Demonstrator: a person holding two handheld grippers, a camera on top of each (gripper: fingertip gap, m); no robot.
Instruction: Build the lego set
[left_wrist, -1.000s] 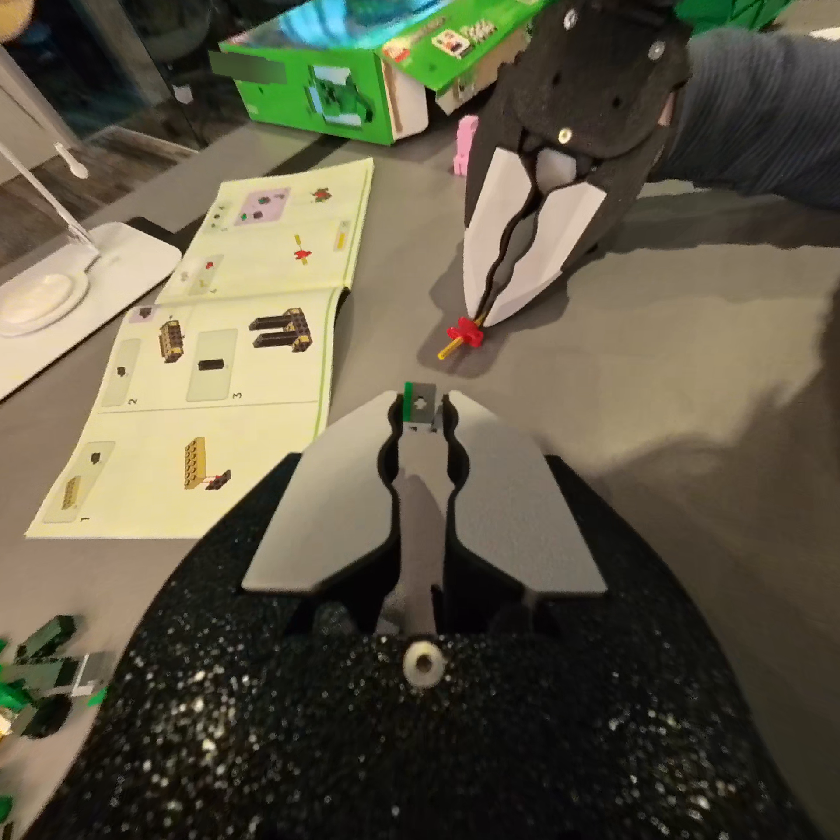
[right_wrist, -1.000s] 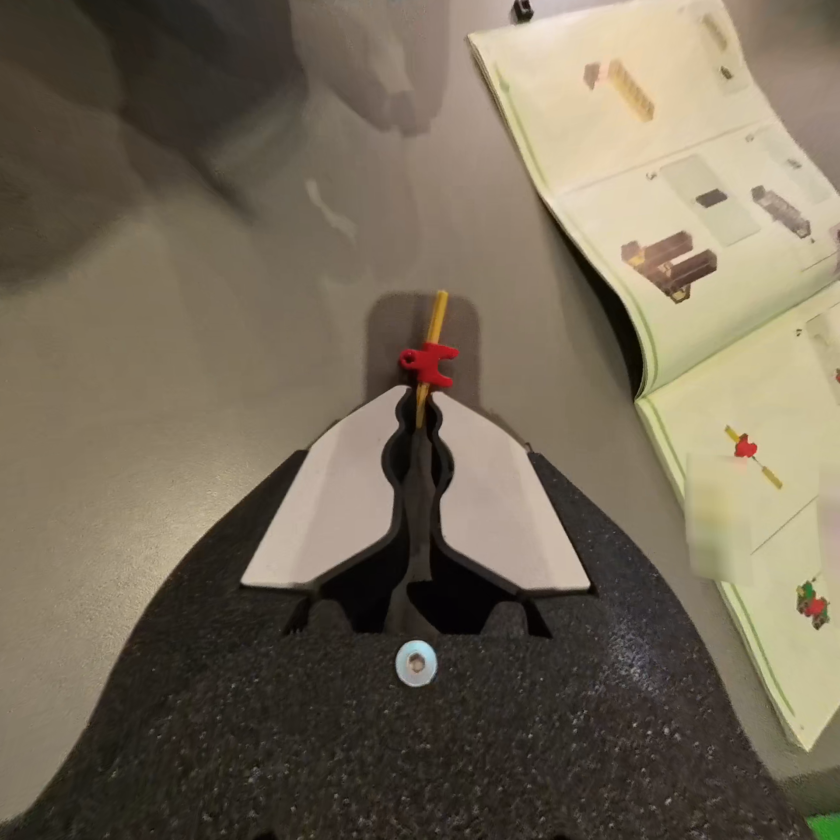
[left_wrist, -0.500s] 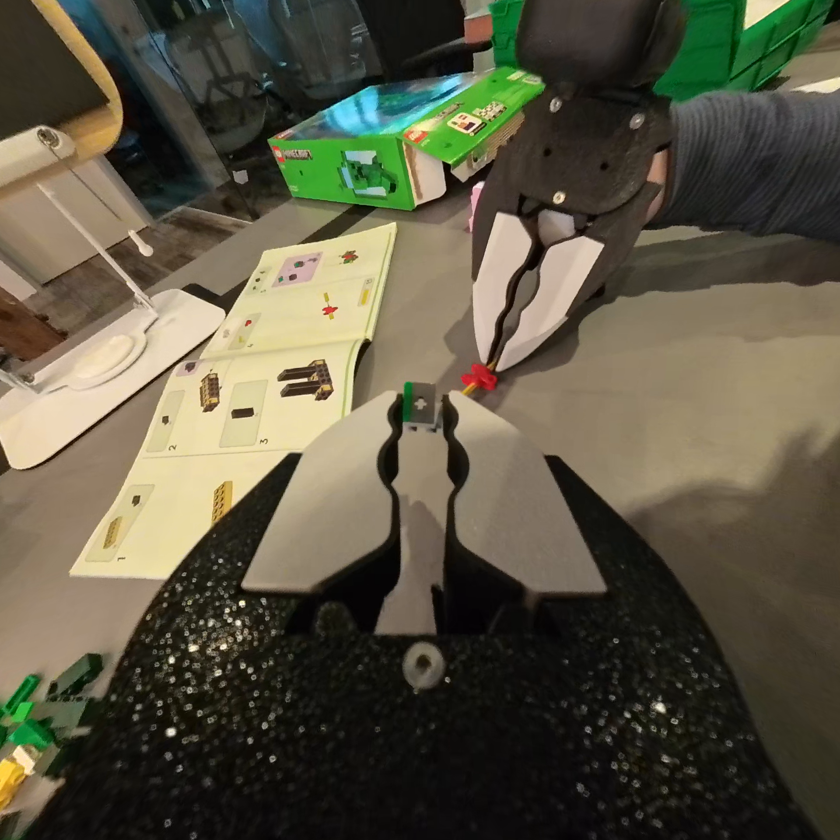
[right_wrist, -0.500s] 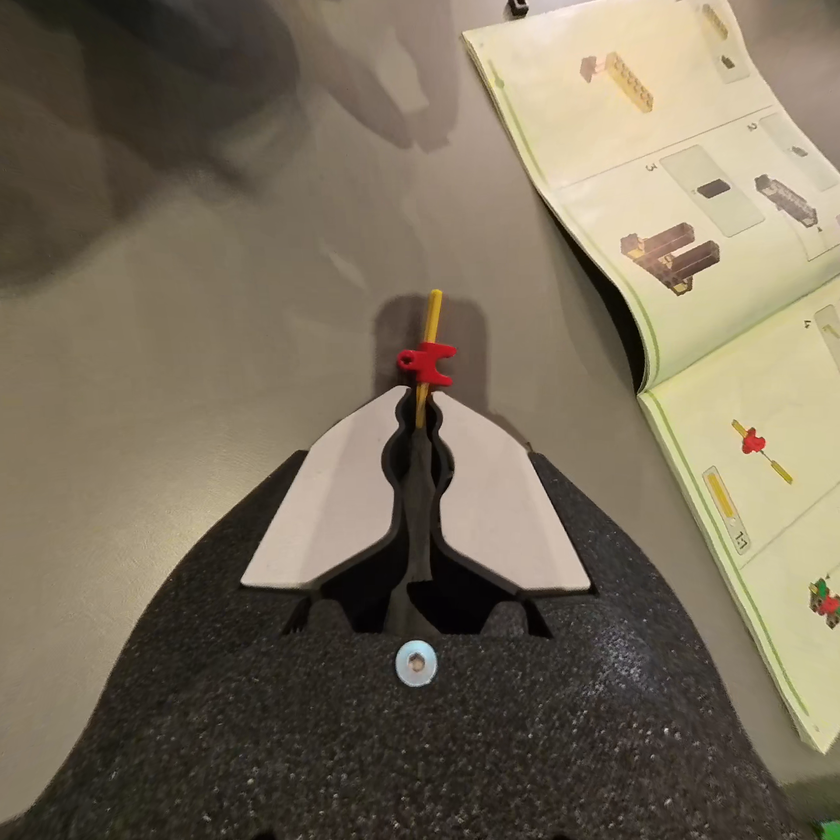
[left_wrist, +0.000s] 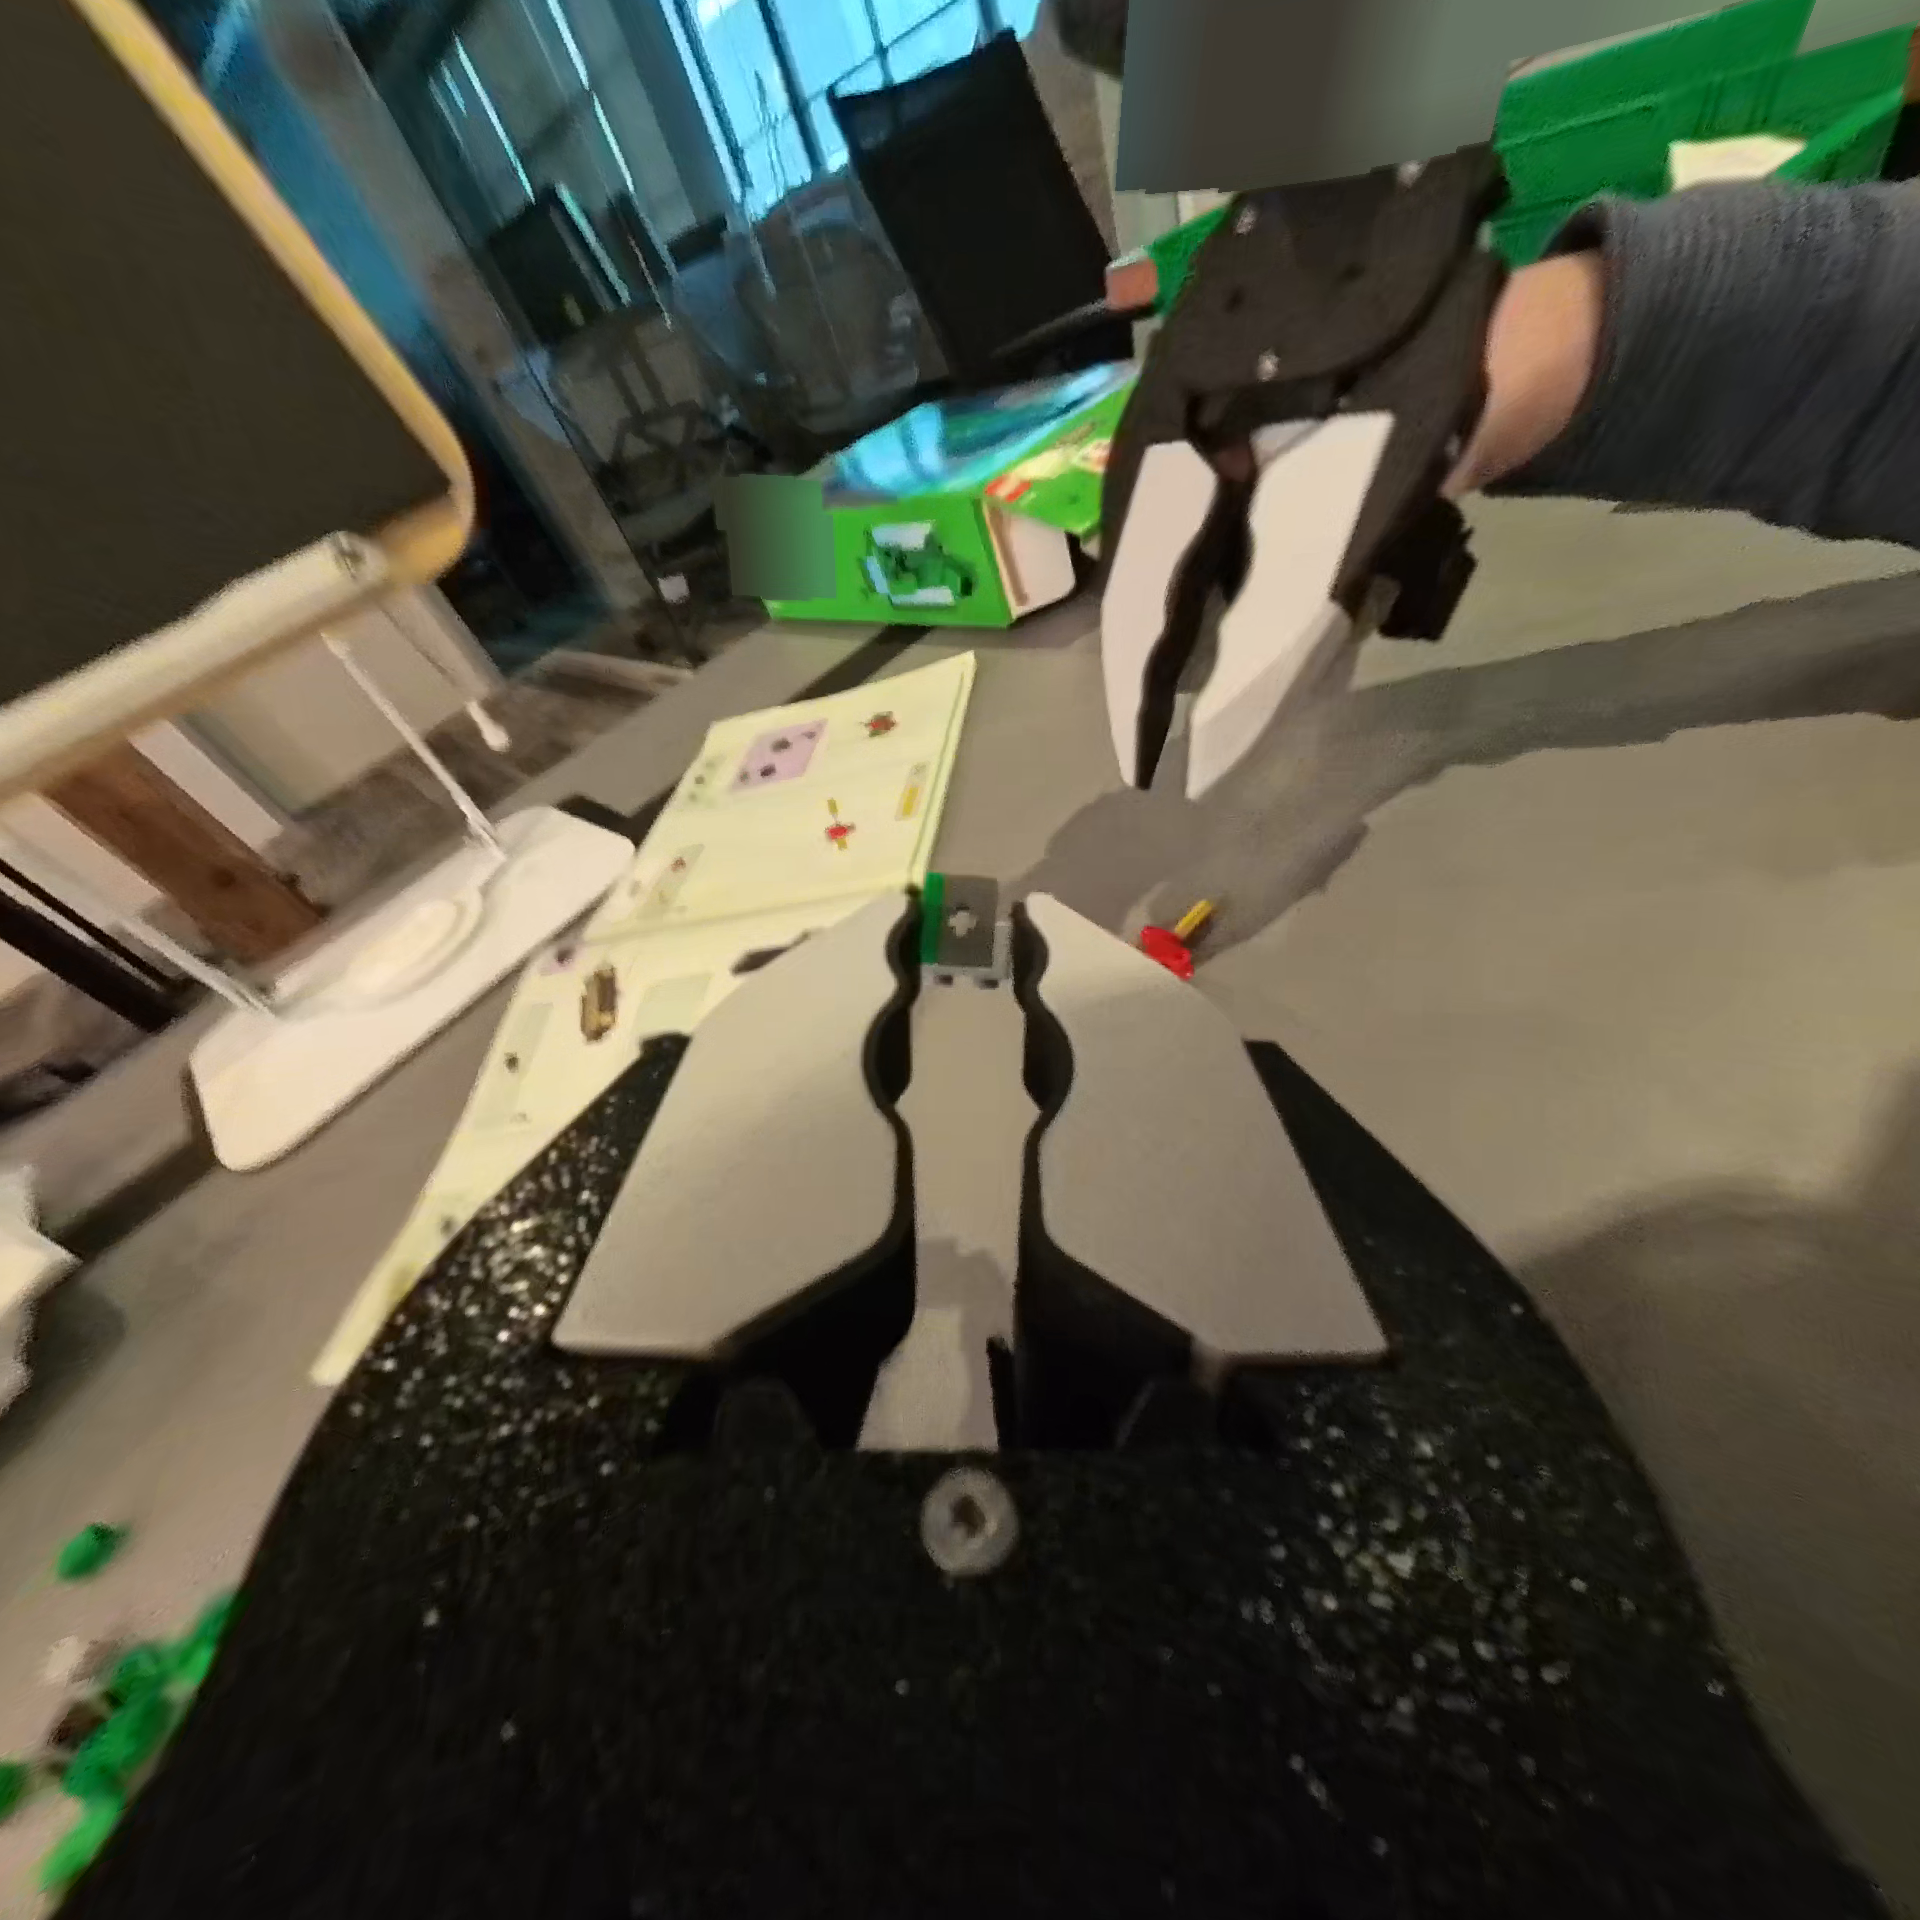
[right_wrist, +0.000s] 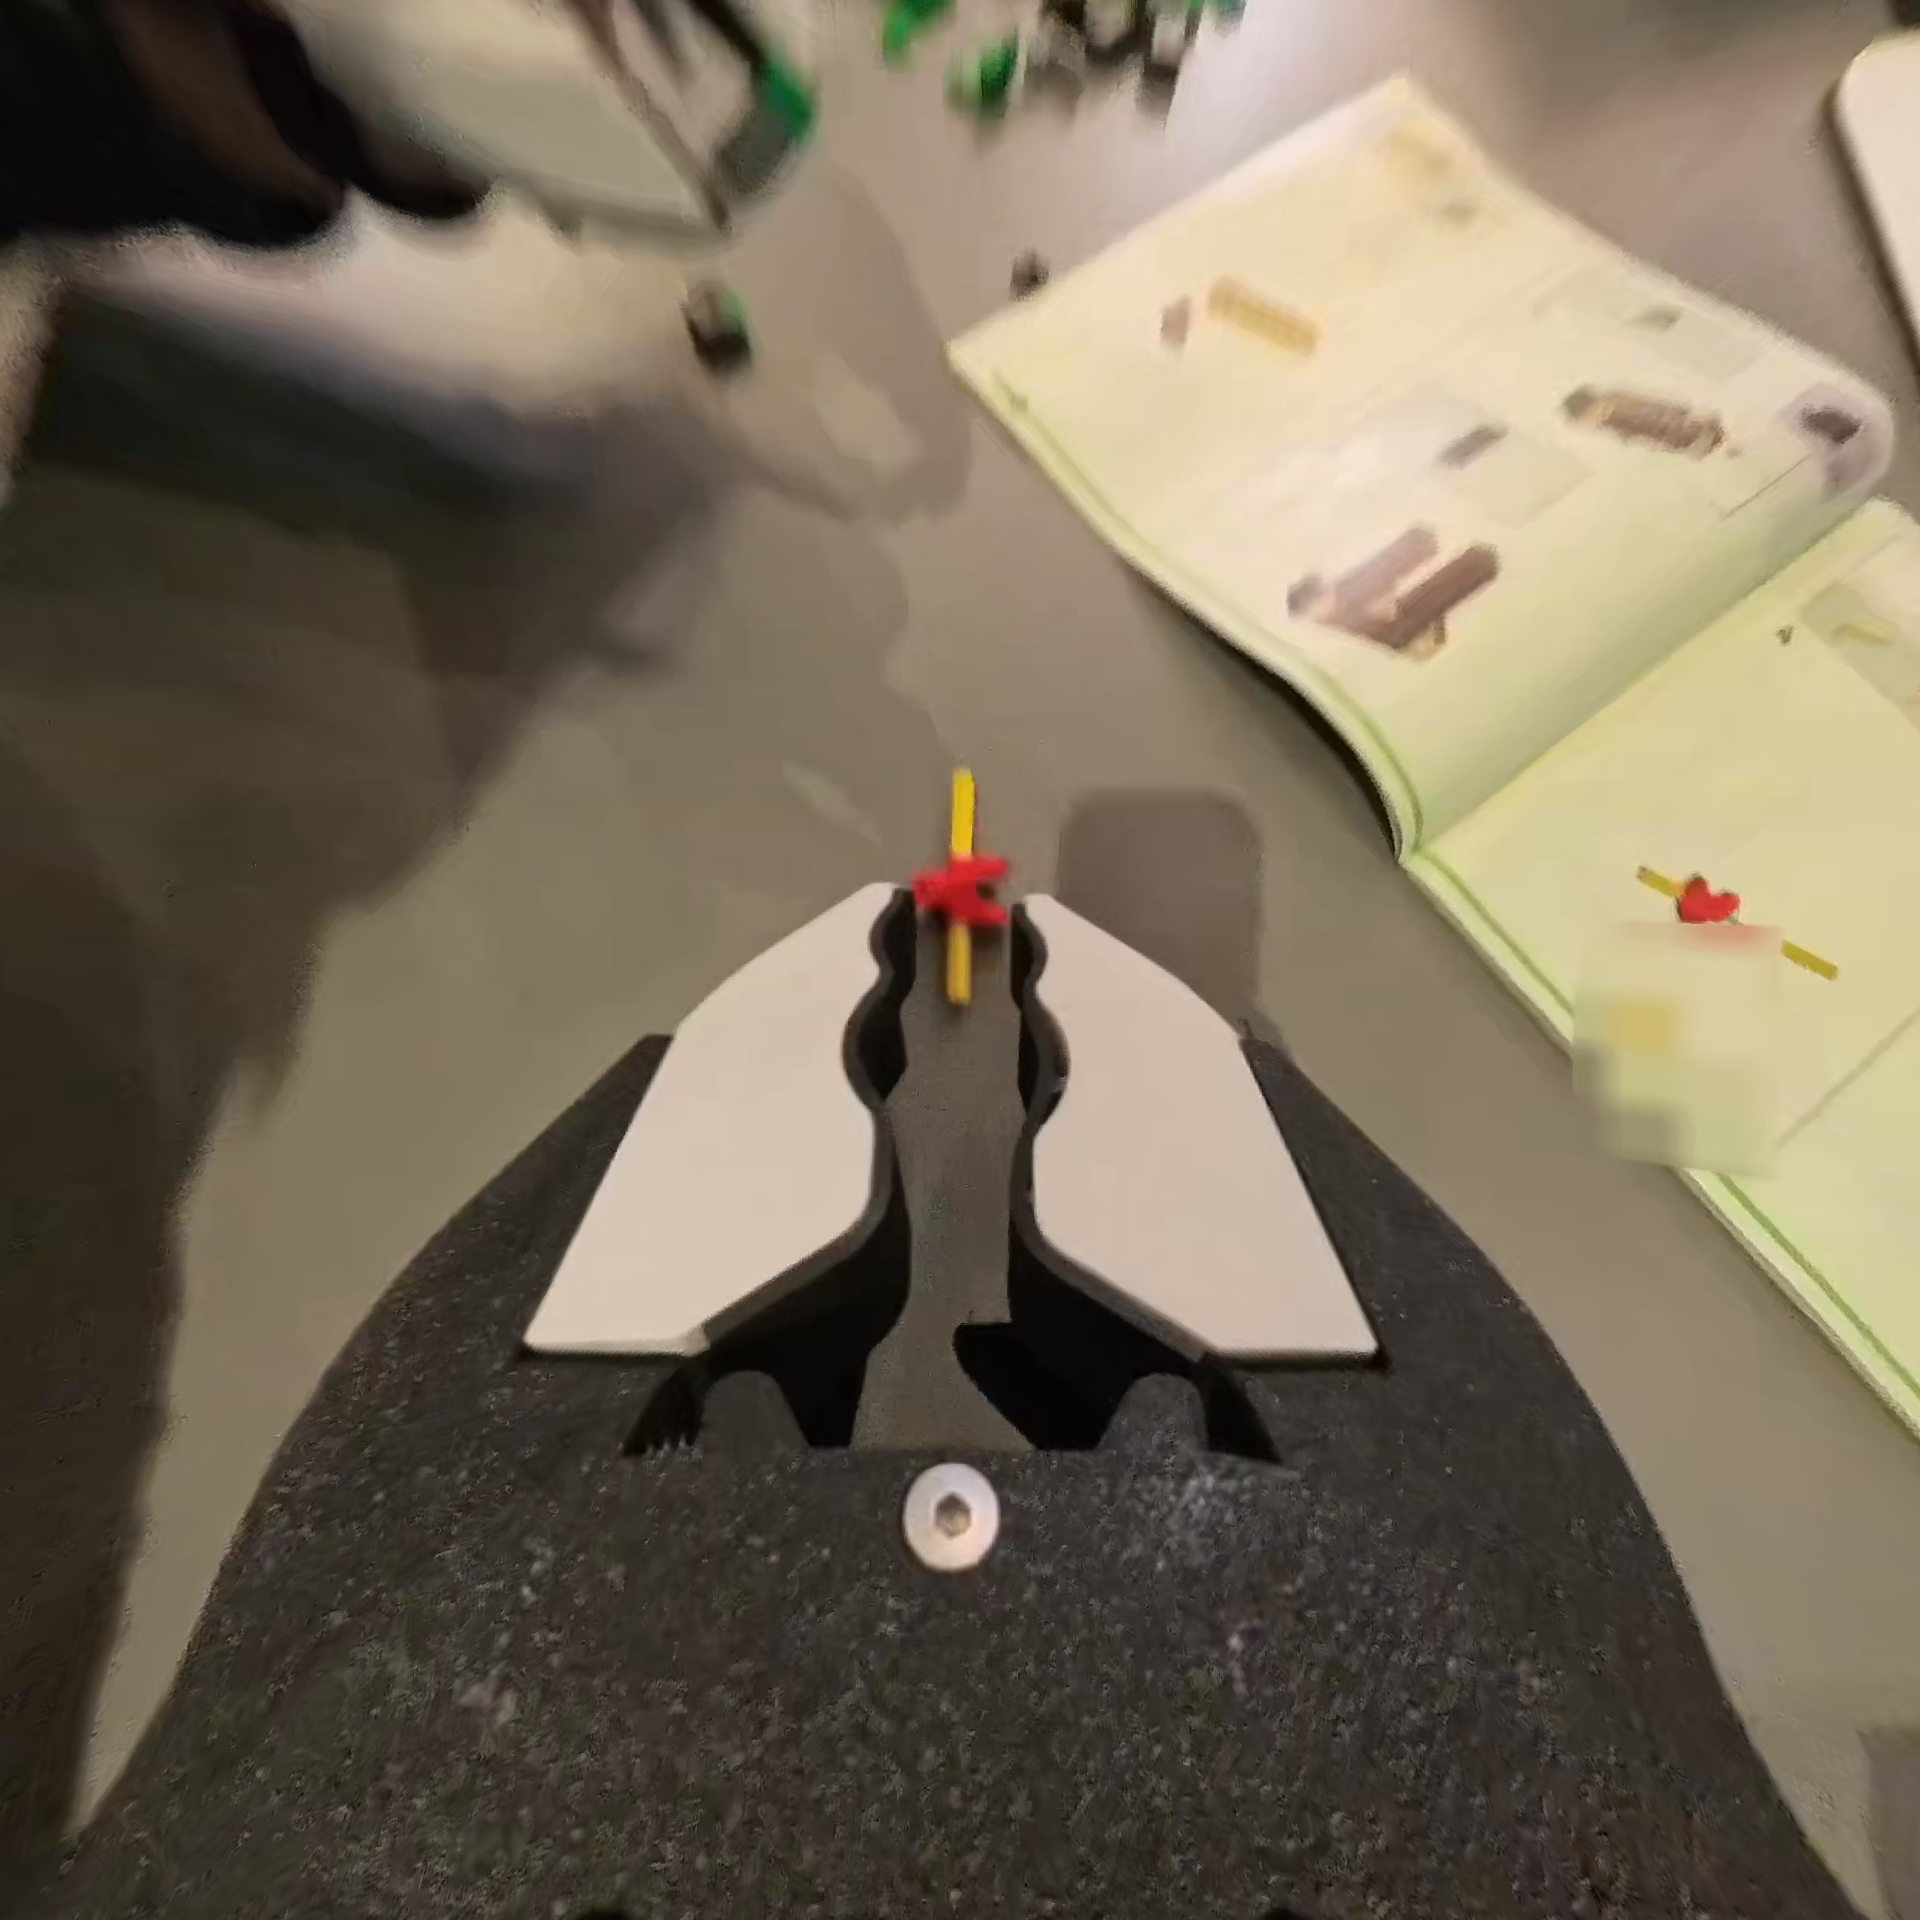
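Blurred green bricks (right_wrist: 966, 62), booklet (right_wrist: 1455, 436)

an open booklet (left_wrist: 821, 800) is laid on the table (left_wrist: 1558, 987) — a box (left_wrist: 935, 540) behind it, a small axle piece (left_wrist: 1174, 935) to its right, loose bricks (left_wrist: 104, 1704) nearer left.

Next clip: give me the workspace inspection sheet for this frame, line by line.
Surface: grey table, matte, shadowed.
Job's things: yellow axle with red connector lying on the table; grey-and-green piece; open instruction booklet; green set box at the far edge.
Clutter: loose green bricks, blurred; white stand base.
Grippers: left gripper shut on the grey-and-green piece; right gripper open above the axle, raised off the table.
Cables: nothing seen.
Surroundings: glass partition and dark office chair behind; a person's grey sleeve.
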